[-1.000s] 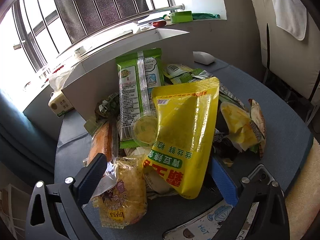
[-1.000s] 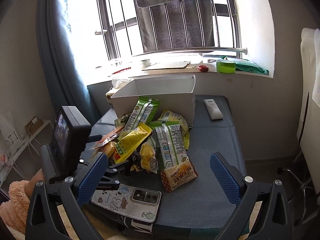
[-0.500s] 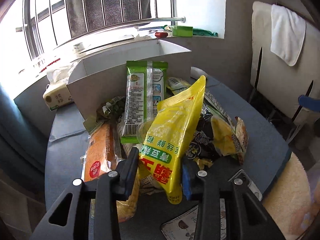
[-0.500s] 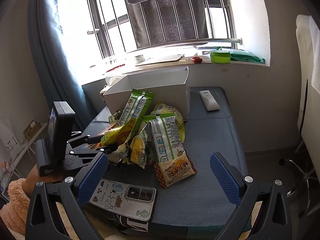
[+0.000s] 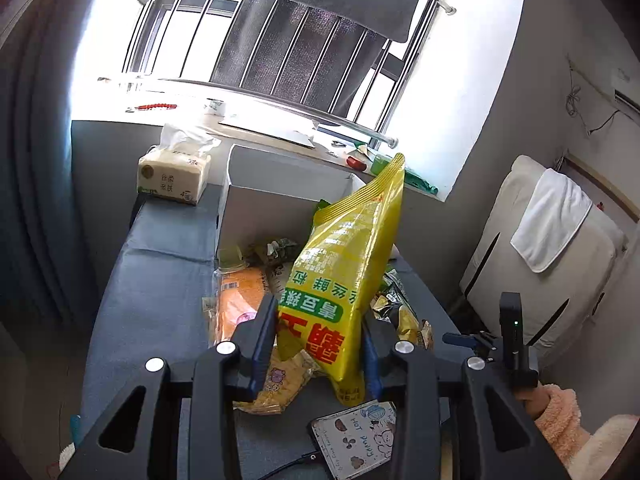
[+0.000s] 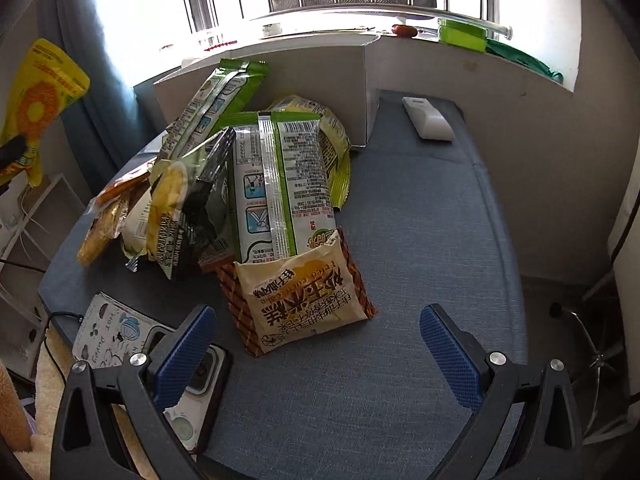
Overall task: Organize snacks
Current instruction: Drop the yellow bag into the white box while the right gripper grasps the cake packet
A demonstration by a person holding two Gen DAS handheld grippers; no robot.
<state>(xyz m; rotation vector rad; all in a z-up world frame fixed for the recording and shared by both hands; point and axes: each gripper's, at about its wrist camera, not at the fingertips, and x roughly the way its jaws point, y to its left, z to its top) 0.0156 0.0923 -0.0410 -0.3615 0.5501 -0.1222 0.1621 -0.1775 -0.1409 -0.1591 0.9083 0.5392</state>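
The left tongs (image 5: pixel 318 344) are clamped on the bottom end of the yellow snack bag (image 5: pixel 344 276). The bag is up off the surface (image 5: pixel 160 280) and stands tall, its long side pointing up and away toward the white box (image 5: pixel 272 200) at the far end. I think the box is where it goes, straight ahead past the snack pile (image 6: pixel 240 184).

The right tongs (image 6: pixel 318 340) are wide apart and hold nothing. The corn cake pack (image 6: pixel 300 300) lies just ahead of them, on the near edge of the pile, so the right hand is nearer to it.
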